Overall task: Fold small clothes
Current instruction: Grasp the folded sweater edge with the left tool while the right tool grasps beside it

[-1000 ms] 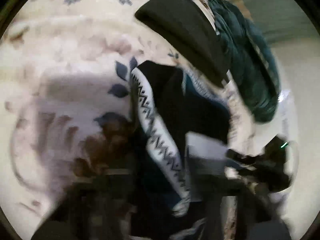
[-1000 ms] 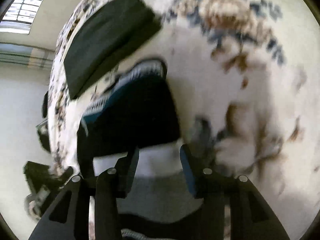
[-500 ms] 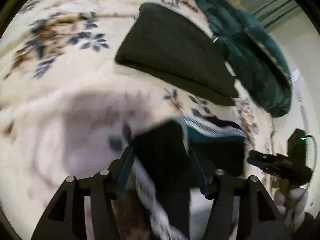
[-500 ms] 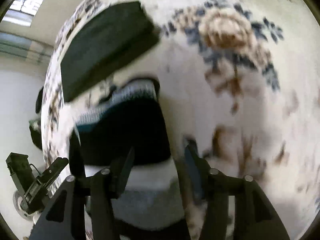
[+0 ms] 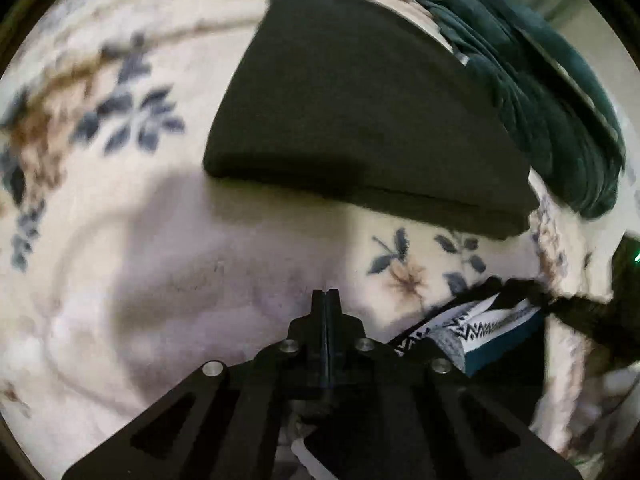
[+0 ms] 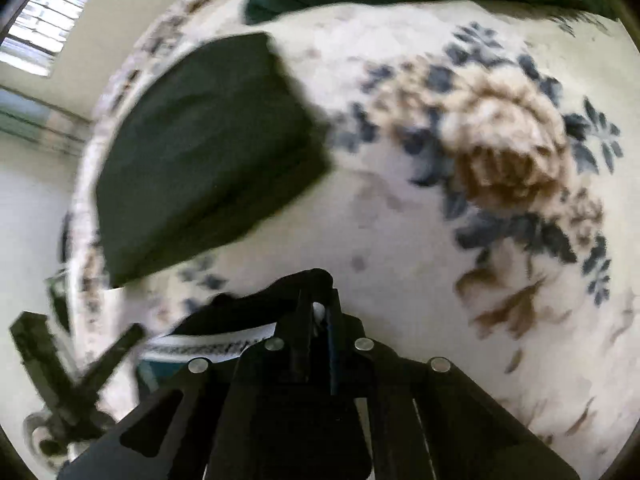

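The garment (image 5: 480, 332), a small piece in black and teal with a white zigzag-patterned band and a grey patch, lies bunched at the near edge of the floral blanket (image 5: 120, 240), low on the right in the left wrist view. In the right wrist view it (image 6: 224, 320) sits low and left of centre, its black cloth rising into the right gripper (image 6: 320, 312). That gripper's fingers are pressed nearly together with black fabric and a bit of white pinched between them, so it is grasping the garment.

The left gripper (image 5: 326, 300) has its two fingers clenched flat against each other over bare blanket. Nothing shows between the tips; whether cloth is caught lower down, I cannot tell. The garment lies just beside it to the right.

Beyond both grippers a folded dark cloth (image 5: 360, 112) rests flat on the blanket, apart from the garment. A heap of dark green fabric (image 5: 540, 80) lies behind it at the blanket's far edge. The right wrist view is blurred on its left side, where a window (image 6: 52, 16) shows in the upper corner.
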A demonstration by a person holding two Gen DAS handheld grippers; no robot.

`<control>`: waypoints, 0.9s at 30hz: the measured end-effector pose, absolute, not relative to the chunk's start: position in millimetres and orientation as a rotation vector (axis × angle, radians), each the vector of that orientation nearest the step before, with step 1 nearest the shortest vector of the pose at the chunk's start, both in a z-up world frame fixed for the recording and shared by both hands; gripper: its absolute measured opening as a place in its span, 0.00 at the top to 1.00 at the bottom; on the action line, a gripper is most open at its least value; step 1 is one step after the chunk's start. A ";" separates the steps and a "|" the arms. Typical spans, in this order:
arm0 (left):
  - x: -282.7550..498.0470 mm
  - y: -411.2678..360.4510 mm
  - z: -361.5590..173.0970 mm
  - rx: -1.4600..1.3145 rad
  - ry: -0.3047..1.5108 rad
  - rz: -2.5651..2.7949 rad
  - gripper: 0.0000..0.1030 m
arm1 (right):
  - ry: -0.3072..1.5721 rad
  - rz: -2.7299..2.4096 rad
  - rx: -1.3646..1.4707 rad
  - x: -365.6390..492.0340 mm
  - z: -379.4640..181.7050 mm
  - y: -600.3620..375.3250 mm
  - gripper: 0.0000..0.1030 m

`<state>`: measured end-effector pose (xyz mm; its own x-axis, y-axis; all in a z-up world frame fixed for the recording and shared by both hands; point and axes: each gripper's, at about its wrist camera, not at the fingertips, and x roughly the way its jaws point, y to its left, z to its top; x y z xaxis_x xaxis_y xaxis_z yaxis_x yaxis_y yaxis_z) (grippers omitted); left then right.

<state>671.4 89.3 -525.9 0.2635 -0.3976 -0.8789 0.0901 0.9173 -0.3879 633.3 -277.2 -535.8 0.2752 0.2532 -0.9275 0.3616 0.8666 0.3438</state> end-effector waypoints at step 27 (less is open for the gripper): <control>297.4 101.0 -482.7 -0.463 1.505 -0.245 0.41 | 1.614 0.033 0.728 248.5 -534.1 -264.2 0.51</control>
